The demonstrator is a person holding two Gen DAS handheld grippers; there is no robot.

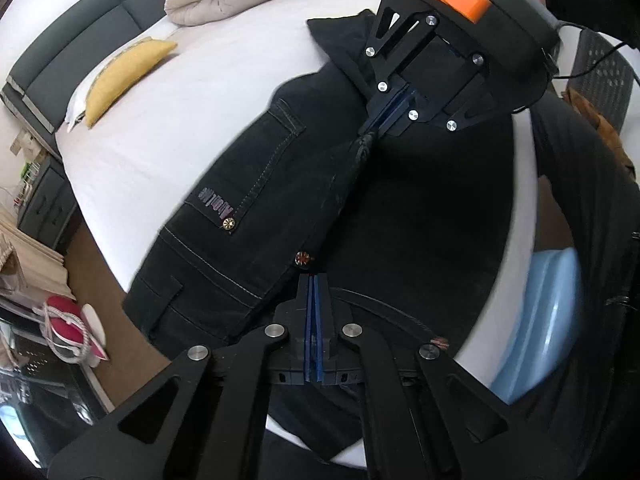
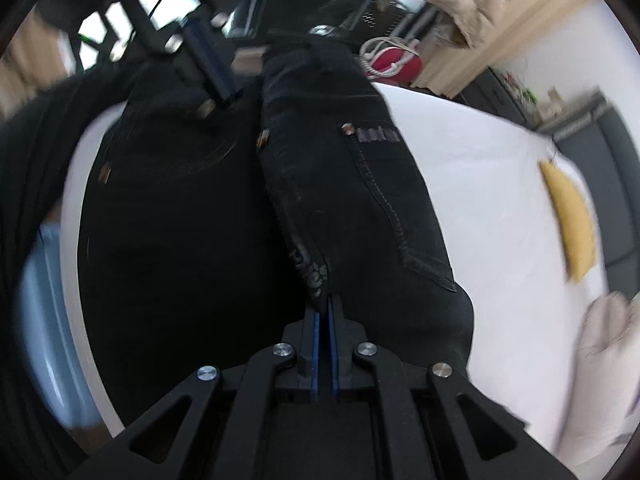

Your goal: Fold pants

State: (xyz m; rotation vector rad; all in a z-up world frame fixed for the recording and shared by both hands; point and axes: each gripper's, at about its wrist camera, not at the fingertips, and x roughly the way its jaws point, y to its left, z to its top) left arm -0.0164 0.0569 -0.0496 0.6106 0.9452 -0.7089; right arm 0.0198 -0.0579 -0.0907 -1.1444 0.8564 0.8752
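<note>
— What am I looking at on my feed?

— Black denim pants (image 1: 256, 208), grey contrast stitching, a back pocket with a small lettered label and copper rivets.

— How do they lie?

— Stretched across the white bed (image 1: 168, 128), one half lifted and doubled over the other, a raised ridge of fabric running lengthwise down the middle. The waistband end hangs toward the bed's edge.
</note>
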